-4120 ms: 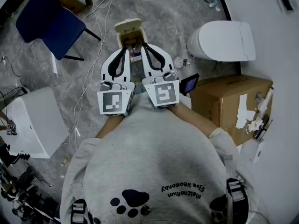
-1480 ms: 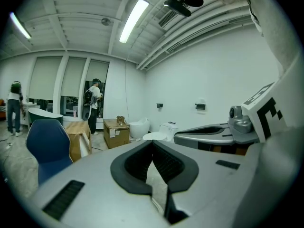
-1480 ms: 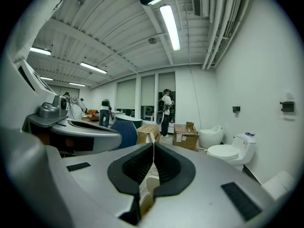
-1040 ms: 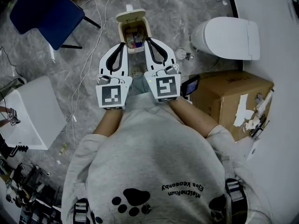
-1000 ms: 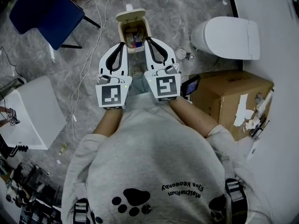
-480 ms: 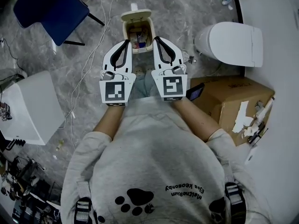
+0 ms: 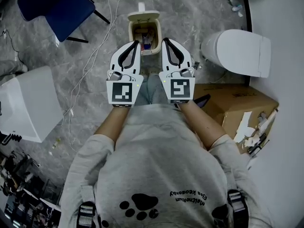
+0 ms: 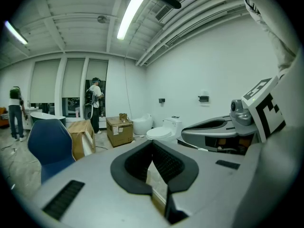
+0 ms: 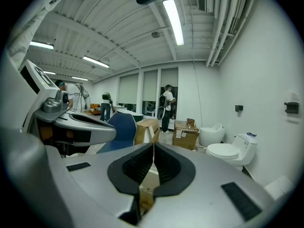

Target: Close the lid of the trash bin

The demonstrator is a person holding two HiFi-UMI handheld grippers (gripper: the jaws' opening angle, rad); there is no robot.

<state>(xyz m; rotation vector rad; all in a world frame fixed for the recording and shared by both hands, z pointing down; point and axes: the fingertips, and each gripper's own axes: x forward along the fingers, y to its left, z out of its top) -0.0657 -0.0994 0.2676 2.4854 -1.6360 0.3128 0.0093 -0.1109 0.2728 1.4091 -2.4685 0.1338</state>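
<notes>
A small beige trash bin (image 7: 151, 49) stands open on the grey floor, with rubbish showing inside. Its lid (image 7: 143, 16) stands up at the far side. My left gripper (image 7: 135, 43) is shut and empty, its tip at the bin's left rim. At the right rim my right gripper (image 7: 165, 41) is also shut and empty. In the left gripper view the left gripper (image 8: 153, 143) has its jaws together, with a sliver of the beige bin (image 8: 159, 191) below them. The right gripper view shows the right gripper (image 9: 153, 144) the same way, above the bin (image 9: 147, 190).
A blue chair (image 7: 57, 1) stands at the far left and a white toilet (image 7: 242, 51) at the right. A cardboard box (image 7: 237, 106) sits by my right arm. A white fixture (image 7: 26, 106) is on the left, and cables (image 7: 90, 61) trail over the floor.
Both grippers have moved slightly forward and down on either side of the bin, still shut. The lid stays upright.
</notes>
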